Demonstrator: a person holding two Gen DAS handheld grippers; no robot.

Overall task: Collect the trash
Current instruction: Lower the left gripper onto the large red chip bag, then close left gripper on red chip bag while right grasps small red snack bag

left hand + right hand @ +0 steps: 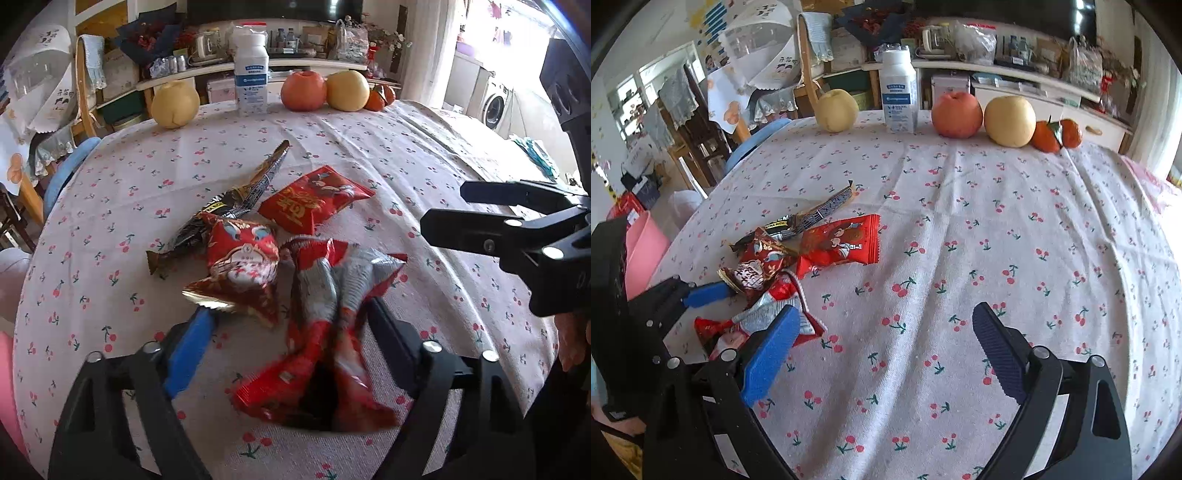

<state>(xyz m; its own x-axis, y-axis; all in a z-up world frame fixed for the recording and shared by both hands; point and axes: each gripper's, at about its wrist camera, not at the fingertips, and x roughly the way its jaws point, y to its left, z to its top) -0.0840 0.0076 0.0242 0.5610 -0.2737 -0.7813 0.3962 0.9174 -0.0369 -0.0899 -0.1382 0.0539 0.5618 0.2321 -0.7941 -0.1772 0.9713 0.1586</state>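
Wrappers lie bunched on my cherry-print tablecloth [960,258]. My left gripper [291,332] stands wide, its fingers either side of a crumpled red-and-silver wrapper [325,314], which lies between them on the cloth; I cannot tell whether a pad touches it. Just ahead of its blue pad [192,354] sits a red lion-face packet [240,273], beyond that a flat red snack packet [314,199] and a dark striped wrapper [236,199]. My right gripper [886,343] hovers wide and holds nothing, the wrappers to its left. Far ahead stand a white bottle [899,92], a red apple [956,114], two pears and tangerines [1058,134].
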